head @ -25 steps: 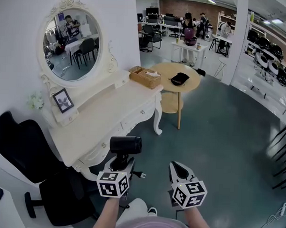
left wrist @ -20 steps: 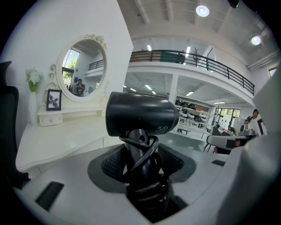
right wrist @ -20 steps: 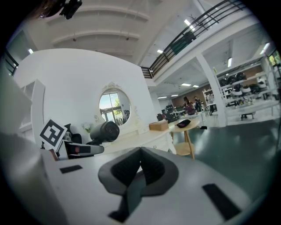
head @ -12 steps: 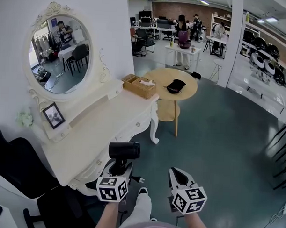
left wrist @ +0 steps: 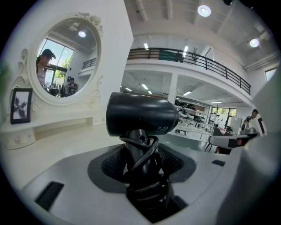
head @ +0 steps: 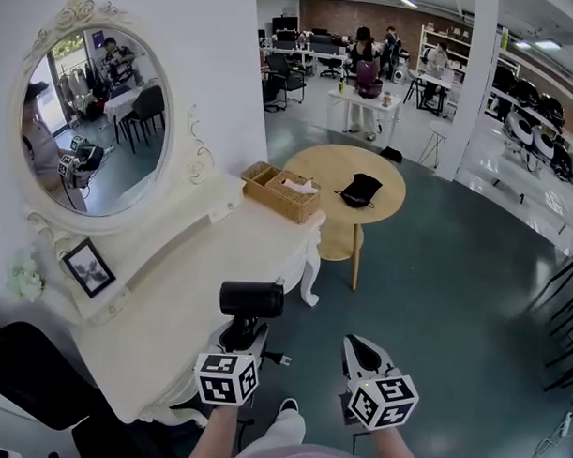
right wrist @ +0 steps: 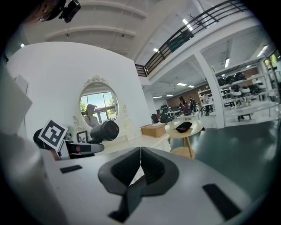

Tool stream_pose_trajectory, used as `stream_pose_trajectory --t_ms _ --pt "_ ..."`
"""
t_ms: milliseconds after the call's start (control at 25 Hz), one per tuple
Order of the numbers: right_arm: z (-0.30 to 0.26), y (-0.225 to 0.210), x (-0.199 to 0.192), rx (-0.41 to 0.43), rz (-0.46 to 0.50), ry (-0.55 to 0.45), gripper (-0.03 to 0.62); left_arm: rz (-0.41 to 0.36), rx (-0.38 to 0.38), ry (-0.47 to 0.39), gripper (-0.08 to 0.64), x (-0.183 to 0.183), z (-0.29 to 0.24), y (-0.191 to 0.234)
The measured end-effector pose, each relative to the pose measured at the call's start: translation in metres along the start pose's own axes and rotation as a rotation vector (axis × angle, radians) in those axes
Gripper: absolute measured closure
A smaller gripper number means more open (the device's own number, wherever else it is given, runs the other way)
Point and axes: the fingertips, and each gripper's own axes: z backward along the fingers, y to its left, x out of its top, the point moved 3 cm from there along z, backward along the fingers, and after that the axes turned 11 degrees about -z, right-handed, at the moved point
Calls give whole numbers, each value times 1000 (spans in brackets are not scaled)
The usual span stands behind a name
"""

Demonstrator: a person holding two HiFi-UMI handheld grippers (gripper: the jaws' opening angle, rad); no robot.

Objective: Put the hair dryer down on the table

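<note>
The left tongs [head: 244, 336] pinch the handle of the black hair dryer [head: 251, 298], its cord wound in loops around that handle. The dryer stands upright with its barrel lying crosswise, held in the air just beside the front edge of the white dressing-table surface [head: 186, 286] and not resting on it. The right tongs [head: 358, 347] are pressed together with nothing between them, off to the dryer's right above the grey floor [head: 454, 276]. At the back of the surface stand an oval mirror [head: 93, 123] and a small picture frame [head: 86, 266]. A wicker basket [head: 283, 190] sits at its far end, near a round wooden table [head: 317, 168].
</note>
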Motion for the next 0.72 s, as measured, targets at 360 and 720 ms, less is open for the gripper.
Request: stream_pose_trajectory --t_ms 360,720 --pt "-73 -9 30 -37 7 -17 591 -16 -10 -23 339 34 -64 52" --pt "-117 -35 49 -44 -7 -10 592 -19 19 -41 339 62 -112 79"
